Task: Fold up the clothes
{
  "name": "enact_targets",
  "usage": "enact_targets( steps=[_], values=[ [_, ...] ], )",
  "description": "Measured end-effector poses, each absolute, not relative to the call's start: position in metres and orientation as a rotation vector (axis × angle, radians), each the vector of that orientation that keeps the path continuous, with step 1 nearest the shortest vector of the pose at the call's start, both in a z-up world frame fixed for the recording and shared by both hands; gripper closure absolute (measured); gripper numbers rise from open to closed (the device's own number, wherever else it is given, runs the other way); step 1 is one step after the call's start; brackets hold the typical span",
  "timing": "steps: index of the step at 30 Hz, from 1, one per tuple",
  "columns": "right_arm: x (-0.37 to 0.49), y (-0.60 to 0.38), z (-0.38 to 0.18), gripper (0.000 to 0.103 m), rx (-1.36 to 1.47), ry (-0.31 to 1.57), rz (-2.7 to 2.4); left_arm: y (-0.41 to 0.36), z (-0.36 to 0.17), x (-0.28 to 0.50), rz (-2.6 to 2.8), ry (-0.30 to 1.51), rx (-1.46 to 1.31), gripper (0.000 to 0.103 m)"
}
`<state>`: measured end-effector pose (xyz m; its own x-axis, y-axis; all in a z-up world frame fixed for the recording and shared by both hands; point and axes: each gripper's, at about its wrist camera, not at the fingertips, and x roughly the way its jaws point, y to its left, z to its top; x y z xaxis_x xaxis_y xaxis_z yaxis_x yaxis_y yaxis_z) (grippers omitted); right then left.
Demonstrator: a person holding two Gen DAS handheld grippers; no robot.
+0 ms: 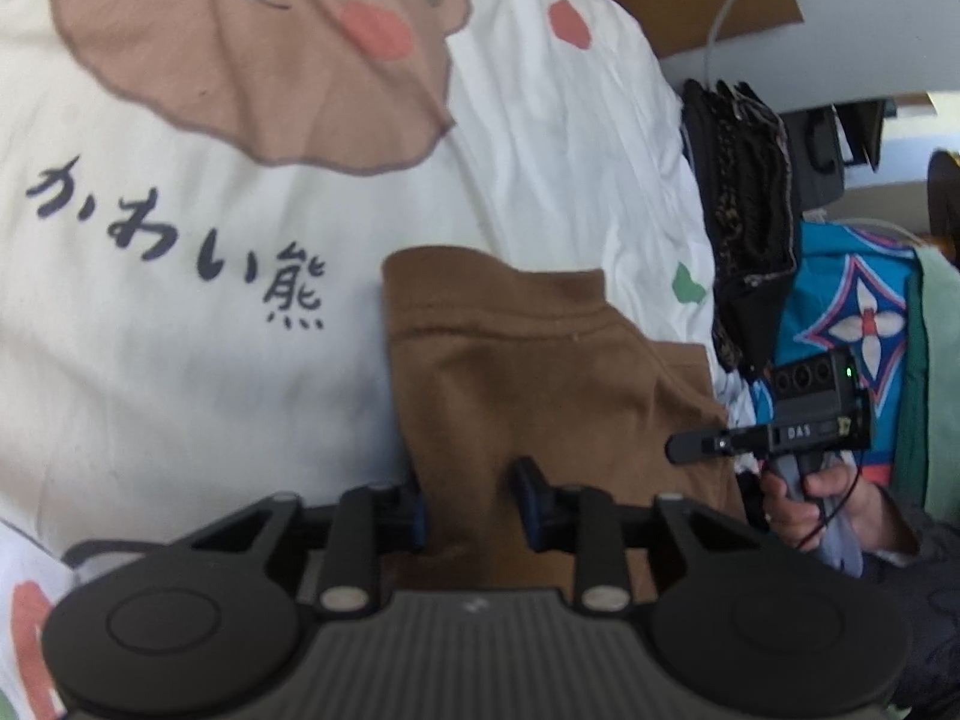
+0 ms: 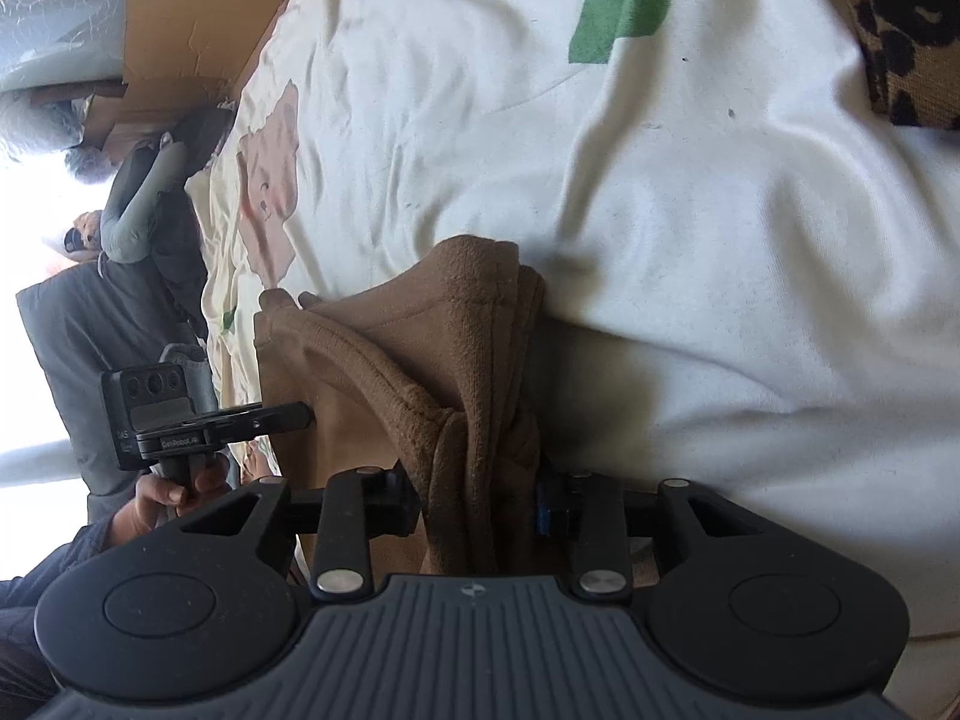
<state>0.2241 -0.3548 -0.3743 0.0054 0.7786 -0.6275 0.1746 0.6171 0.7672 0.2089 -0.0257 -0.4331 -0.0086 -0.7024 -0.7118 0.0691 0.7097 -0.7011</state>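
Note:
A brown garment [image 1: 528, 372] lies folded on a white bedsheet [image 1: 210, 300] printed with a bear and dark lettering. My left gripper [image 1: 471, 507] is shut on a raised fold at the garment's near edge, with cloth filling the gap between its pads. From the right wrist view the same brown garment [image 2: 384, 348] is bunched into thick pleats, and my right gripper [image 2: 480, 504] is shut on that bunch. The right gripper [image 1: 678, 450] shows at the garment's right edge in the left wrist view. The left gripper [image 2: 306, 414] touches its left edge in the right wrist view.
A dark pile of clothes [image 1: 744, 192] with leopard-print fabric [image 2: 900, 30] sits at the sheet's edge, beside a blue patterned cloth [image 1: 852, 312]. Cardboard [image 2: 198, 12] stands beyond the bed. A person's hands [image 1: 804, 504] [image 2: 162, 492] hold the gripper handles. Grey clothing [image 2: 144, 198] is heaped farther off.

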Motion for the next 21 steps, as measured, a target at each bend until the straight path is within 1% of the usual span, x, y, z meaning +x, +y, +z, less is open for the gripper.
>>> enact_targets(
  steps=[3,5,12,14,18,21],
  values=[
    [0.224,-0.353,-0.373,0.078,0.822,1.523,0.576,-0.027,-0.433,0.211,-0.660,1.461,-0.535,0.088],
    [0.225,-0.352,-0.370,0.080,0.809,1.521,0.581,-0.028,-0.430,0.212,-0.656,1.454,-0.529,0.094],
    [0.230,-0.341,-0.352,0.082,0.692,1.547,0.576,-0.034,-0.411,0.212,-0.647,1.448,-0.452,0.096],
    [0.231,-0.334,-0.351,0.083,0.651,1.565,0.559,-0.040,-0.409,0.213,-0.639,1.458,-0.387,0.097],
    [0.229,-0.315,-0.335,0.086,0.497,1.524,0.558,-0.051,-0.403,0.211,-0.589,1.466,-0.319,0.097],
    [0.229,-0.305,-0.325,0.087,0.445,1.542,0.532,-0.059,-0.394,0.208,-0.565,1.464,-0.271,0.097]
  ],
)
